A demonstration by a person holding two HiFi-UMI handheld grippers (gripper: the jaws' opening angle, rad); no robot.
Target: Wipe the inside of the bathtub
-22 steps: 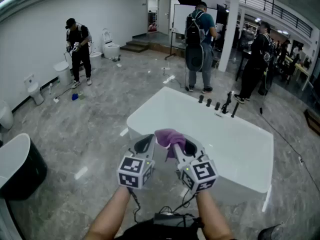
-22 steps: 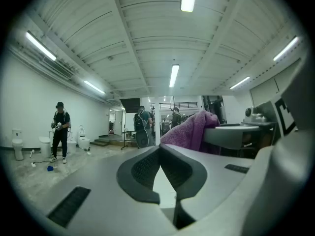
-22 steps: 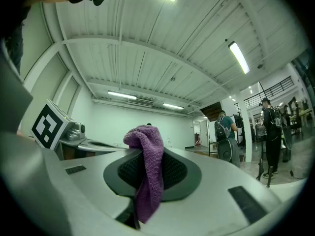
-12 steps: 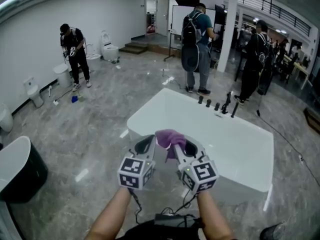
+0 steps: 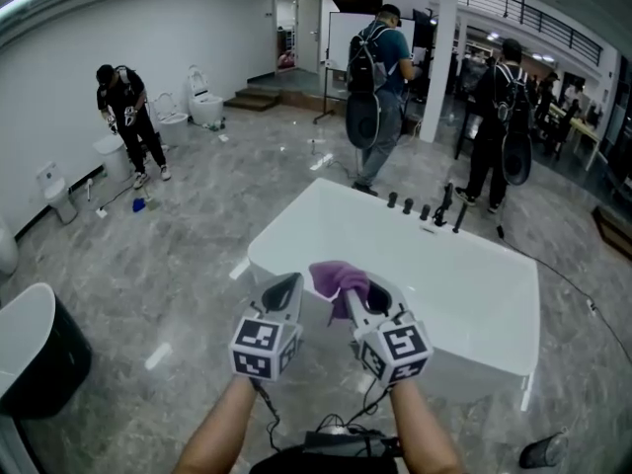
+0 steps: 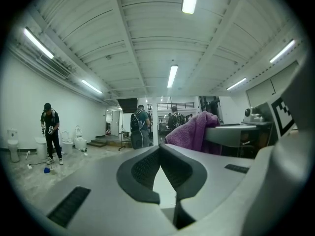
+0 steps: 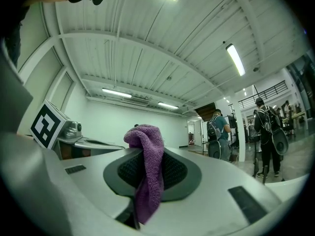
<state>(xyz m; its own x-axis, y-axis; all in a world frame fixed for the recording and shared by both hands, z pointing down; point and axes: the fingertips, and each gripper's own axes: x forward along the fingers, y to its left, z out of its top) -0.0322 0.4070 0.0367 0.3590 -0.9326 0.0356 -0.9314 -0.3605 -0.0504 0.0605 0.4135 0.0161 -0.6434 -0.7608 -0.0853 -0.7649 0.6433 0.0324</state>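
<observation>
The right gripper (image 5: 360, 289) is clamped on a purple terry cloth (image 5: 339, 276), which bunches above its jaws and hangs down between them. It is held up by the near left corner of the white rectangular freestanding bathtub (image 5: 464, 284). The left gripper (image 5: 286, 286), just to the left of it at that same corner, has its jaws pressed together at the tips with nothing between them. A row of black taps (image 5: 430, 208) stands on the bathtub's far rim, and a person with a black backpack (image 5: 373, 87) stands on the grey marbled floor (image 5: 178, 255) beyond the bathtub.
</observation>
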